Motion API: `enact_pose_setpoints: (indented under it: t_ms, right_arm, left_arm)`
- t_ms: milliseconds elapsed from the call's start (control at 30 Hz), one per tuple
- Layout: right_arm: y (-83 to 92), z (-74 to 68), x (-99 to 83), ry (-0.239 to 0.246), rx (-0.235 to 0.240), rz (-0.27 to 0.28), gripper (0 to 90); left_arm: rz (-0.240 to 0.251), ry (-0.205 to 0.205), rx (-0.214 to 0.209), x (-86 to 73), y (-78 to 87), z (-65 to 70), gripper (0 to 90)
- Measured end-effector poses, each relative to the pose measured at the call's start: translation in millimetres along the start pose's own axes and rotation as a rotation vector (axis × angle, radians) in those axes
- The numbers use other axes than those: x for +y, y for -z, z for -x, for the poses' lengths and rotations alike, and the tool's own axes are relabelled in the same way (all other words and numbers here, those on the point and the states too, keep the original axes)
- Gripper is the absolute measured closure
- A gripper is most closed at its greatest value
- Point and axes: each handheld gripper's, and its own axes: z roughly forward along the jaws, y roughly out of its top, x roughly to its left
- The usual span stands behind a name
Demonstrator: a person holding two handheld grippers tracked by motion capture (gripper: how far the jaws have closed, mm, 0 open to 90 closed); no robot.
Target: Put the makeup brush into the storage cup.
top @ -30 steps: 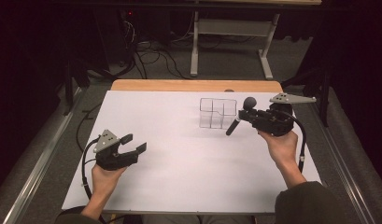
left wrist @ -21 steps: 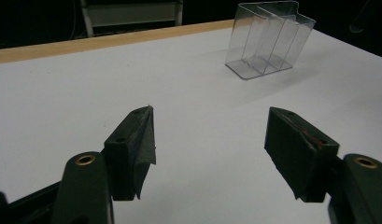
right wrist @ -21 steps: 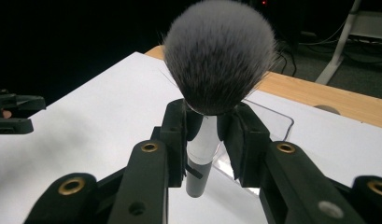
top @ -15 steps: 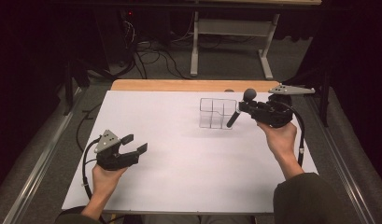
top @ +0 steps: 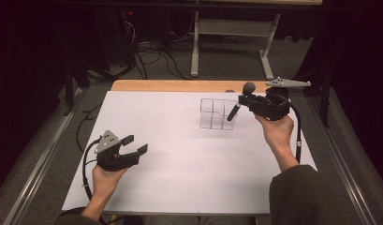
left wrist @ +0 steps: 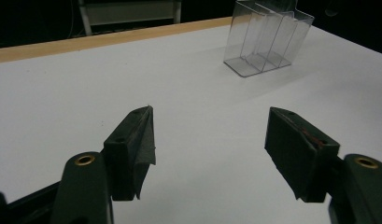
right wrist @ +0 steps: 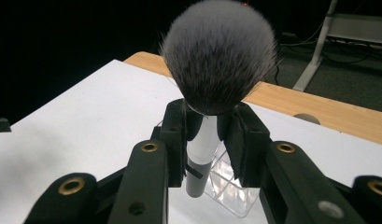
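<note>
A clear plastic organizer [top: 216, 114] with several compartments stands on the white table [top: 180, 140] toward the back right; it also shows in the left gripper view as the organizer [left wrist: 265, 39]. My right gripper [top: 245, 104] is shut on a makeup brush [top: 240, 101], bristle head [right wrist: 219, 56] up and dark handle slanting down over the organizer's right side. In the right gripper view the brush's pale ferrule [right wrist: 202, 140] sits between the pads, above the organizer [right wrist: 226, 186]. My left gripper [top: 135, 145] rests open and holding nothing at the table's front left, jaws wide apart [left wrist: 209, 149].
A wooden strip [top: 180, 86] runs along the table's far edge. Beyond it are a desk frame [top: 226, 33] and cables on the floor [top: 147, 51]. Metal rails flank the table on both sides.
My right gripper has carried the brush up and back toward the organizer's right side and tilted it more upright. The left gripper has stayed put.
</note>
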Motion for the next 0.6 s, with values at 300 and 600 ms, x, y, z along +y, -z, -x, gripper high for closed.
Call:
enact_pose_setpoints:
  t_ms: [300, 600]
  right_arm:
    - [-7.9, 6.6, 4.5, -0.018, -0.037, -0.007, 72.1]
    - [-17.0, 14.6, 3.8, -0.056, -0.075, -0.009, 72.1]
  left_arm:
    - [-0.004, -0.004, -0.004, -0.1, -0.8, 1.3, 33.0]
    - [-0.006, -0.01, -0.01, 0.2, -1.2, 2.5, 32.9]
